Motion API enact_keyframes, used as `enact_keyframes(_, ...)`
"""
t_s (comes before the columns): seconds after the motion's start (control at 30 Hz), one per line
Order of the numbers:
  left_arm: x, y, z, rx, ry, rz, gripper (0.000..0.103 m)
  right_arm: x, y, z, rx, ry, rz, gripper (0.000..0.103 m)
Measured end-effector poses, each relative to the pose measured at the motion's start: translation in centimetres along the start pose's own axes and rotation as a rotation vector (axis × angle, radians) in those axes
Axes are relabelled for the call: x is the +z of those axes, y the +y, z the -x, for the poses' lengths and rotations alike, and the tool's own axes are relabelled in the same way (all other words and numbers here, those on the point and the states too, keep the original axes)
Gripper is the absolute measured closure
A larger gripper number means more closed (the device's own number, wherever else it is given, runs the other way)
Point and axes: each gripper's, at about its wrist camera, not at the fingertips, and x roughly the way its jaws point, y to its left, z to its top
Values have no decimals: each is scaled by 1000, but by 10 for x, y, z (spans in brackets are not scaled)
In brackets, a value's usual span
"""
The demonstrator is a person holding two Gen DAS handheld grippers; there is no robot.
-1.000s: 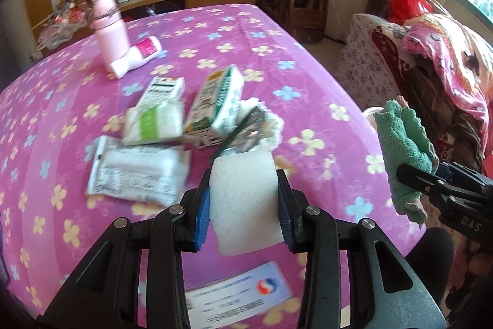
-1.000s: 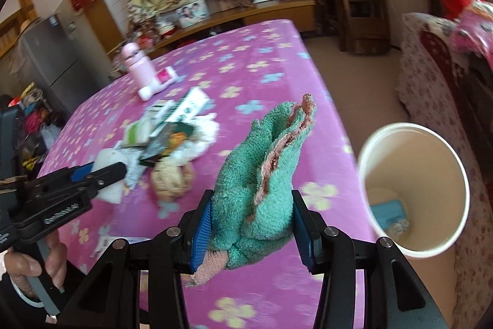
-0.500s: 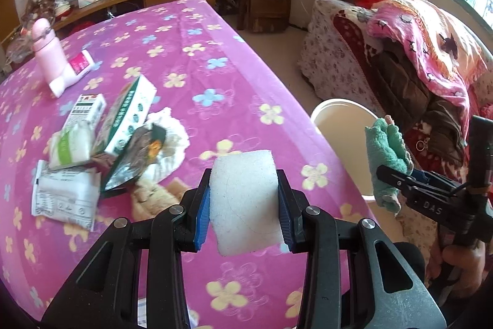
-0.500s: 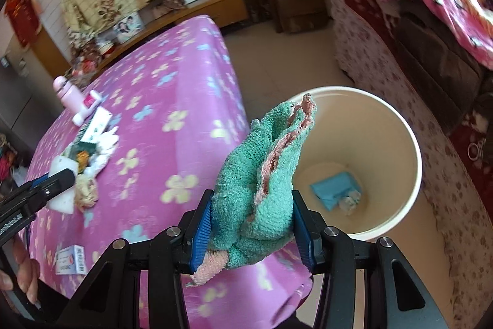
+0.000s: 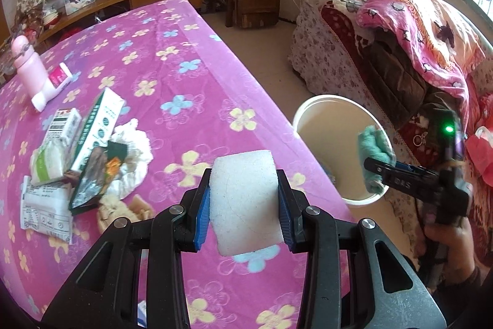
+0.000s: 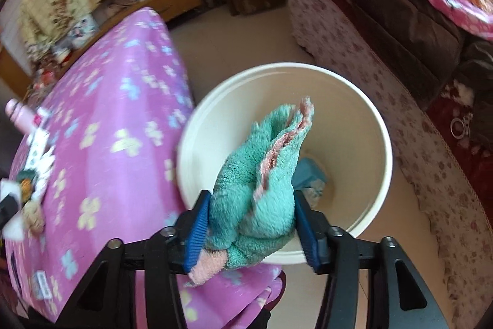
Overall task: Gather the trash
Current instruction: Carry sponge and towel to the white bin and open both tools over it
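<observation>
Blue pads, left gripper (image 5: 244, 210): clamped on both sides of a white foam block (image 5: 245, 204), which stood upright between them above the tablecloth.
Right gripper (image 6: 252, 222): jaws were opening; a green towel (image 6: 262, 181) with pink edging was between the blue pads, both of which touched it.
Towel position: hung directly over the mouth of the cream bucket (image 6: 363, 125); its upper tip pointed up and away from the camera.
Bucket: stood on the floor, just beside the table edge, between table and sofa (image 5: 339, 51); a blue scrap (image 6: 309, 173) lay at its bottom.
Right gripper from left view: seen at the far right above the bucket rim, towel in its tip, a hand (image 5: 446, 239) under it, a green light lit on its body.
Table (image 5: 172, 57): covered in purple cloth with a flower print.
Trash pile (image 5: 83, 156): left of the foam block, on the cloth; a green-and-white carton (image 5: 100, 128), crumpled white tissue (image 5: 135, 150), a dark foil wrapper (image 5: 92, 178) and a white printed packet (image 5: 46, 208), touching and overlapping.
Pink bottle (image 5: 29, 68): farther back on the table, well apart from the pile.
</observation>
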Motion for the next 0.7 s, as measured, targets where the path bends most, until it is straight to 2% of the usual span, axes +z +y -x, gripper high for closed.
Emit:
enact_keyframes(0.1, 3, -7, -6, -25, 14, -2, 68, 2, -11, -3, -23, -1, -24, 50)
enact_keyframes(0.3, 15, -28, -25, -115, 53, 15, 67, -10, -25, 1, 20, 11, -63, 46)
enact_keyframes(0.57, 31, -70, -60, -180, 93, 2, 67, -20, -47, 10, 33, 7, -105, 46)
enact_keyframes(0.7, 39, -93, -77, -235, 92, 9, 62, -21, -56, 18, 42, -9, -129, 45)
